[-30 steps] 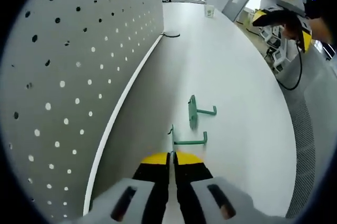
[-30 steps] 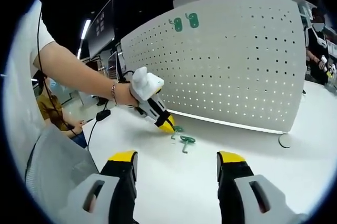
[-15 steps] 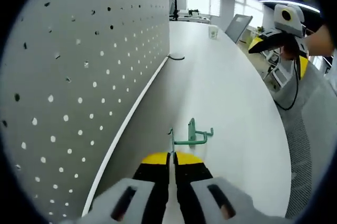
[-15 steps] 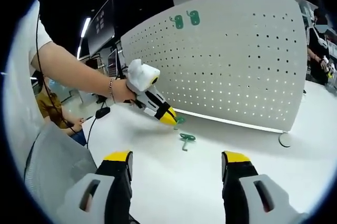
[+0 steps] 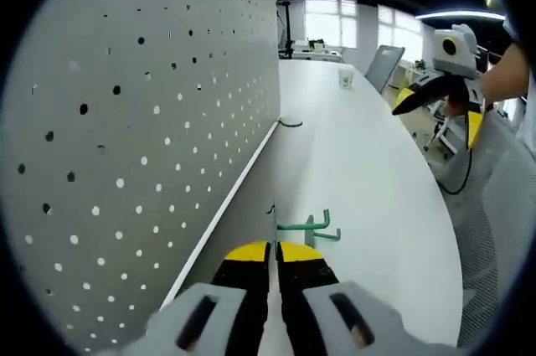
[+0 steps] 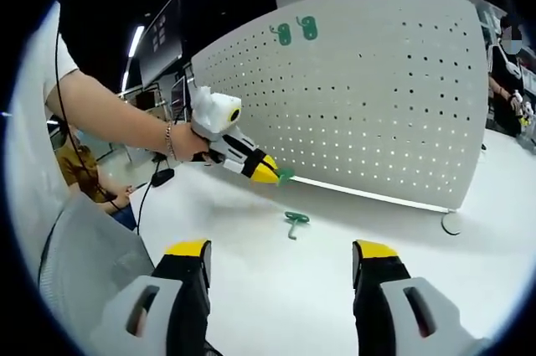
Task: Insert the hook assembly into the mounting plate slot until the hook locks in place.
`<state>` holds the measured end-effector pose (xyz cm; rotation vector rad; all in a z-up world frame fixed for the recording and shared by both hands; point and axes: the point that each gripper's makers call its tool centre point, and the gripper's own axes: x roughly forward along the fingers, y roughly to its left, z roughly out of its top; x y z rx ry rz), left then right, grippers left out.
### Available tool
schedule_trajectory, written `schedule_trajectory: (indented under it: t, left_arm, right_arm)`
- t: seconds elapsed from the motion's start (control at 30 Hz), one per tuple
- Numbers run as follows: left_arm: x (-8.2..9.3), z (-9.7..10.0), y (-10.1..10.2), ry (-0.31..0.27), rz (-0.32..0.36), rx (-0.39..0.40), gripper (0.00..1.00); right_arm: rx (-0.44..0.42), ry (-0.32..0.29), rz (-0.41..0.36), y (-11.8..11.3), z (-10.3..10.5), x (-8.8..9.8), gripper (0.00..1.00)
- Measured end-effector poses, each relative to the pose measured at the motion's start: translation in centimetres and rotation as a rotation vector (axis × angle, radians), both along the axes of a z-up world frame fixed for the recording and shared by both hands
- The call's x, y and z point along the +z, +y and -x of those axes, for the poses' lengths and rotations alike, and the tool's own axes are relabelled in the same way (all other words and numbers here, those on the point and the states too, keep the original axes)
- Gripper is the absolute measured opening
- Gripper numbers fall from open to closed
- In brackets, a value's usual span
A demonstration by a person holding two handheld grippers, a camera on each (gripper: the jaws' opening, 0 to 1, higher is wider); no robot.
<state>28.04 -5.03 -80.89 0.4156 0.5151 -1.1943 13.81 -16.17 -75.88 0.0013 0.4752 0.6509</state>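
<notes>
On my left I have the pegboard point(image 5: 142, 121), a matte pale sheet of metal punched with a regular grid of round holes, standing upright along the edge of the worktop point(image 5: 368, 172). I read it as the mounting plate. My left claw point(image 5: 274, 249) has its yellow-tipped jaws pressed together on the thin flat backplate of a green hook point(image 5: 295, 225), whose slim arm with an upturned end points away to the right. I hold it by that edge, I judge, so the plate's tabs stay free to meet the holes. In the right gripper view the same hook point(image 6: 285, 176) sits at the claw's tip, clear of the worktop and near the board's lower rows but not touching them.

A second green hook point(image 6: 295, 220) lies loose on the smooth white worktop, apart from the board. High on the board two more green plates point(image 6: 295, 32) already hang side by side, which suggests where this one goes.

My right claw point(image 6: 280, 260) is spread wide and empty, held well back, probably to keep everything in sight.
</notes>
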Motion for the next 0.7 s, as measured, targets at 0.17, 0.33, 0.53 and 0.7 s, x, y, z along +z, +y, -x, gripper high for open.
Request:
schedule_trajectory:
  t: [0.17,0.33,0.53,0.7]
  left_arm:
    - [0.8,0.0,0.0,-0.006,0.045,0.018,0.03]
    - [1.6,-0.1,0.1,-0.022,0.079,0.040,0.03]
    - [2.6,-0.2,0.1,-0.043,0.123,0.062,0.03]
    - [3.5,-0.1,0.0,-0.065,0.154,0.082,0.03]
  right_arm:
    - [0.000,-0.005,-0.004,0.1,0.0,0.1,0.67]
    - [-0.010,-0.012,-0.006,0.0,-0.1,0.3,0.67]
    - [-0.014,-0.016,-0.004,-0.2,-0.1,0.3,0.67]
    - [-0.009,0.001,-0.013,-0.1,0.1,0.2,0.62]
